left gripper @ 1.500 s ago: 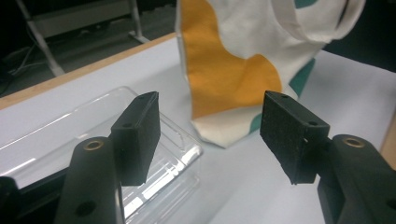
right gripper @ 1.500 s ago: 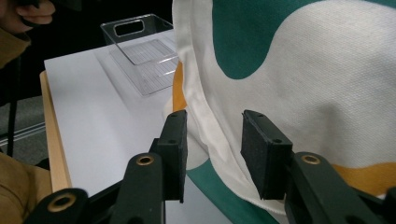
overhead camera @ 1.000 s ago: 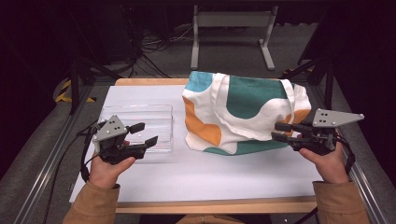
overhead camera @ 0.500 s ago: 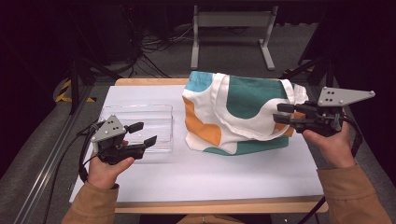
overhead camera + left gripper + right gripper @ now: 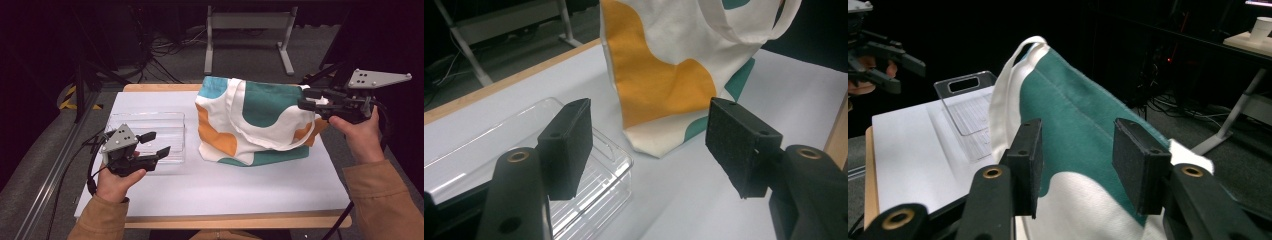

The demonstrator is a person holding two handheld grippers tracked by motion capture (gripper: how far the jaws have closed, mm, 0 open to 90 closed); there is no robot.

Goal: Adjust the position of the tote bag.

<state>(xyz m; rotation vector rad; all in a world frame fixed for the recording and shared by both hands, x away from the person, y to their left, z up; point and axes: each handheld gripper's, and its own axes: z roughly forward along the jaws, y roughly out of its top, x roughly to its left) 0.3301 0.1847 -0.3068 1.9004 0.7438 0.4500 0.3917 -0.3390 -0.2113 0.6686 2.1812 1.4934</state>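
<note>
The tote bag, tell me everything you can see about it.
The tote bag looks like soft cloth, off-white with teal and orange curved patches and off-white strap handles. It stands slumped and creased on the white table, right of a clear tray, one handle drooping down its front. The right hand-held gripper is at its upper right edge, jaws having just been opening, with the bag's top between them; whether the pads touch it is unclear.

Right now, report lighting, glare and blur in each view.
High view: table brightly lit, surroundings dark, tray faintly glinting. Left gripper view: glare streaks on the tray, near claw pads soft. Right gripper view: black backdrop, bag fairly sharp, pads slightly blurred.
</note>
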